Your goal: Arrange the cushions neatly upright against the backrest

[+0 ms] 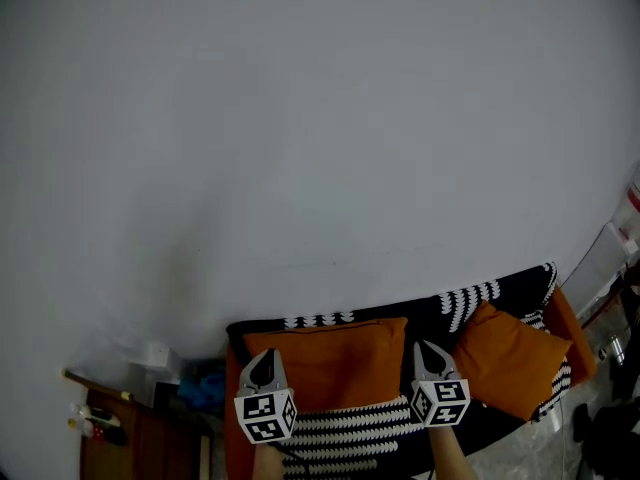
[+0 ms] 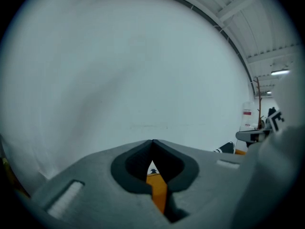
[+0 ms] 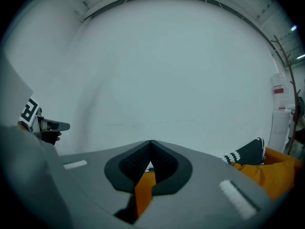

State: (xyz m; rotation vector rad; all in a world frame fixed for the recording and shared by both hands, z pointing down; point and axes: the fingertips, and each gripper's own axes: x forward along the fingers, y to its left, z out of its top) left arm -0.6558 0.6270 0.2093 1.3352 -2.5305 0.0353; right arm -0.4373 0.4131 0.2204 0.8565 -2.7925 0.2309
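Note:
A large orange cushion [image 1: 335, 363] stands against the backrest of a sofa draped in a black-and-white patterned throw [image 1: 470, 303]. My left gripper [image 1: 262, 358] is at its upper left corner and my right gripper [image 1: 428, 351] at its upper right edge. Both are shut, with orange fabric [image 2: 156, 187] pinched in the left gripper [image 2: 152, 142] and orange fabric [image 3: 143, 192] in the right gripper [image 3: 150, 142]. A second orange cushion [image 1: 510, 358] [image 3: 271, 173] leans tilted at the sofa's right end.
A bare white wall [image 1: 300, 118] rises behind the sofa. A wooden side table [image 1: 120, 428] with small items and a blue bundle [image 1: 205, 388] sit to the left. Striped fabric [image 1: 350, 433] covers the seat. Clutter [image 1: 615, 248] stands at the far right.

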